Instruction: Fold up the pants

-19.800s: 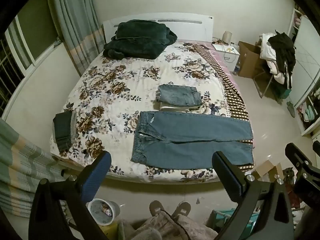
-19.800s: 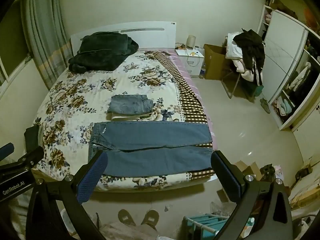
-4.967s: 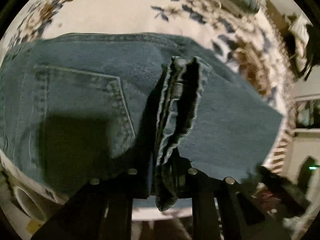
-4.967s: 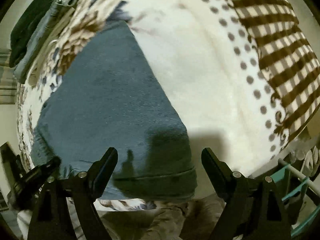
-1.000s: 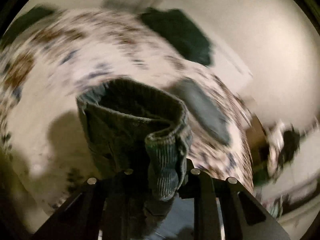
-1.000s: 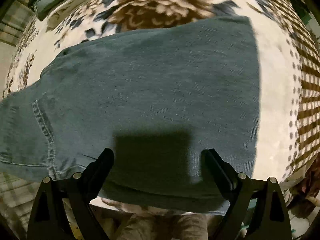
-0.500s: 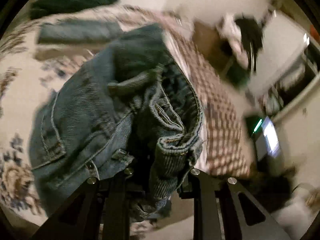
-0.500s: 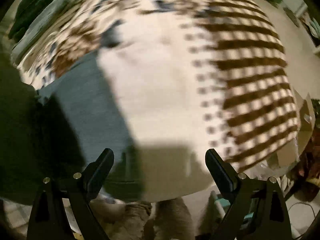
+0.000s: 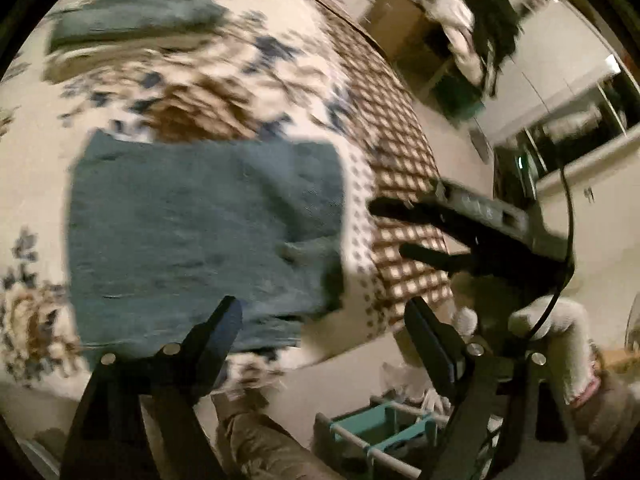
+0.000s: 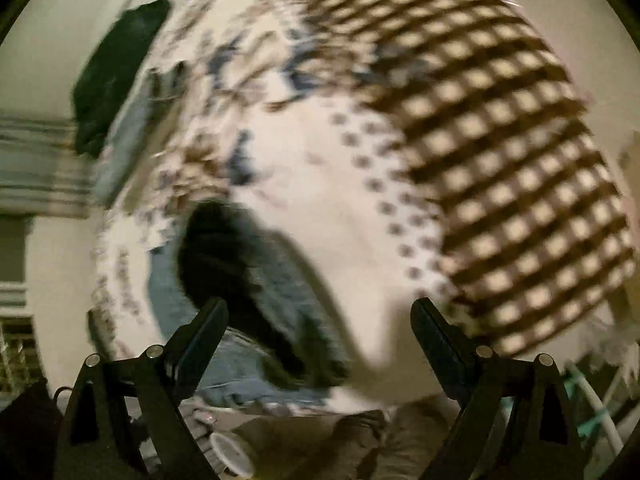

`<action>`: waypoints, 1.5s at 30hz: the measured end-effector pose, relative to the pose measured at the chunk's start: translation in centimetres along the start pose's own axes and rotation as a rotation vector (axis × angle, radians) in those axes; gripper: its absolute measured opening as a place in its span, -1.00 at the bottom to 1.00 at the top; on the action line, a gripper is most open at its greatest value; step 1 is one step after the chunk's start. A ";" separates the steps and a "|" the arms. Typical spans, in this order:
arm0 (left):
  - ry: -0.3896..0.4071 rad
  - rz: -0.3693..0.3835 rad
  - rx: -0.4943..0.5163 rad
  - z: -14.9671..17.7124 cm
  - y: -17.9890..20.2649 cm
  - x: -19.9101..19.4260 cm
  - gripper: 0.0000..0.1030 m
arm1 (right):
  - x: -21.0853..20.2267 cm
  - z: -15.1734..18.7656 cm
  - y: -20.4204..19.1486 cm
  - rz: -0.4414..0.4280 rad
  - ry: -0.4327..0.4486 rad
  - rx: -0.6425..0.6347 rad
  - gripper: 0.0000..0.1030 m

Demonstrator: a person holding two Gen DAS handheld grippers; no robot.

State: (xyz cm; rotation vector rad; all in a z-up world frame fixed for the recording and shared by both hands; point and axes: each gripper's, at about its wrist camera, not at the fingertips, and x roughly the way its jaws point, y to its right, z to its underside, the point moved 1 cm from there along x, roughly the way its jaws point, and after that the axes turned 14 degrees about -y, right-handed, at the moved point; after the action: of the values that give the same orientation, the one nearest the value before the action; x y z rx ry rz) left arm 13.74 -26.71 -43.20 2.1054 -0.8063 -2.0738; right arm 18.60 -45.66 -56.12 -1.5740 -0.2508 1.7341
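The blue jeans (image 9: pixel 200 224) lie folded into a rough rectangle on the floral bedspread (image 9: pixel 192 92) near the bed's front edge. My left gripper (image 9: pixel 324 336) is open and empty just above their near edge. My right gripper (image 10: pixel 320 332) is open and empty over the bed's edge; it also shows in the left wrist view (image 9: pixel 404 232), to the right of the jeans above the checked border. In the right wrist view the jeans (image 10: pixel 256 304) sit at the lower left, partly in shadow. Both views are blurred.
A stack of folded jeans (image 9: pixel 132 20) lies further back on the bed. A dark garment (image 10: pixel 116 68) lies near the headboard. A teal rack (image 9: pixel 380 428) stands on the floor below. A chair with clothes (image 9: pixel 476 40) stands by the wardrobe.
My left gripper has let go of the jeans' waistband and opened; the jeans now lie folded over on the bed. Both grippers have swung over the bed's front edge.
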 end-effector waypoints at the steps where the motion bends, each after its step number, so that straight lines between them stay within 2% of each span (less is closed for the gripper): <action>1: 0.016 -0.013 -0.033 -0.3 -1.4 -0.7 0.60 | 0.4 -0.2 -0.6 -0.017 -0.008 -0.019 0.84; 4: 0.057 -0.056 -0.159 -2.5 -6.4 -2.0 0.60 | 1.8 -0.8 -2.6 -0.072 -0.029 -0.074 0.84; 6: 0.058 -0.099 -0.241 -4.0 -10.3 -2.0 0.60 | 2.9 -1.7 -3.8 -0.109 -0.041 -0.101 0.84; 8: 0.086 -0.107 -0.317 -5.5 -13.9 -2.0 0.60 | 4.8 -2.5 -5.5 -0.135 -0.065 -0.111 0.83; 9: 0.089 -0.116 -0.338 -6.1 -15.2 -1.9 0.60 | 4.9 -2.5 -5.7 -0.133 -0.069 -0.115 0.54; 10: 0.089 -0.118 -0.353 -6.7 -16.4 -1.7 0.60 | 5.5 -3.0 -6.2 -0.114 -0.066 -0.122 0.08; 11: 0.092 -0.121 -0.362 -7.0 -17.1 -1.7 0.60 | 6.0 -3.4 -6.6 -0.081 -0.084 -0.117 -0.89; 12: 0.094 -0.127 -0.371 -7.6 -17.8 -1.4 0.60 | 6.3 -3.9 -7.0 -0.034 -0.080 -0.096 -0.87; 14: 0.075 -0.111 -0.381 -8.6 -18.9 -0.5 0.60 | 4.9 -3.8 -7.3 0.006 -0.037 -0.081 -0.89; 16: 0.052 -0.079 -0.392 -9.2 -19.8 0.2 0.60 | 3.7 -3.6 -6.7 0.031 -0.011 -0.045 -0.89; 19: 0.031 -0.012 -0.427 -10.4 -20.8 1.6 0.60 | 2.1 -3.0 -4.4 0.116 0.025 0.020 -0.89; 22: 0.018 0.063 -0.455 -11.4 -21.4 2.8 0.60 | 3.4 -3.4 -1.7 0.135 -0.021 0.082 -0.88; 24: -0.006 0.086 -0.470 -12.2 -21.9 4.2 0.60 | 5.1 -4.0 -0.3 0.153 -0.059 0.108 -0.84; 26: -0.016 0.101 -0.460 -13.2 -22.3 5.6 0.60 | 6.1 -4.7 -0.2 0.196 -0.053 0.094 -0.83; 28: 0.004 0.099 -0.441 -13.6 -22.7 6.0 0.27 | 6.5 -5.2 0.0 0.198 -0.045 0.113 -0.83; 29: 0.012 0.102 -0.417 -14.0 -22.9 6.1 -0.15 | 6.6 -5.4 0.2 0.184 -0.049 0.136 -0.83; 30: 0.015 0.111 -0.407 -14.2 -23.0 6.1 -0.41 | 6.8 -5.6 0.4 0.166 -0.055 0.149 -0.83; 33: 0.033 0.112 -0.414 -14.5 -23.6 5.8 -0.53 | 6.6 -6.0 0.2 0.136 -0.101 0.120 -0.80; 34: 0.036 0.127 -0.431 -14.5 -24.1 5.7 -0.53 | 6.3 -6.0 0.3 0.119 -0.111 0.111 -0.72; 35: 0.041 0.164 -0.467 -14.4 -24.8 5.4 -0.53 | 5.6 -5.9 0.5 0.095 -0.124 0.103 -0.48; 36: 0.043 0.209 -0.495 -14.2 -25.4 5.2 -0.52 | 5.3 -5.9 0.6 0.086 -0.129 0.090 -0.03; 37: 0.041 0.243 -0.511 -14.0 -25.7 5.1 -0.52 | 4.6 -5.6 0.8 0.076 -0.128 0.073 0.23; 38: 0.024 0.284 -0.531 -13.6 -26.1 5.0 -0.35 | 4.0 -5.1 1.0 0.046 -0.126 0.052 0.65; 39: 0.004 0.288 -0.536 -13.3 -26.2 4.8 -0.03 | 3.6 -4.9 1.2 0.014 -0.131 0.037 0.81; 41: -0.004 0.273 -0.509 -12.4 -26.0 4.0 0.34 | 3.9 -4.2 1.7 -0.008 -0.156 0.016 0.82; 43: -0.005 0.280 -0.456 -11.4 -25.0 3.3 0.37 | 5.3 -3.9 2.4 0.013 -0.207 0.021 0.82; 45: -0.019 0.289 -0.423 -10.5 -24.1 3.1 0.54 | 7.5 -3.8 3.6 -0.002 -0.273 0.076 0.81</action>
State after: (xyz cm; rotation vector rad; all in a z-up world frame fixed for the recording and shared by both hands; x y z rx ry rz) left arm 30.96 -10.42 -55.04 1.6452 -0.5684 -1.9081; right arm 21.05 -44.63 -64.87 -1.2808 -0.3156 1.9335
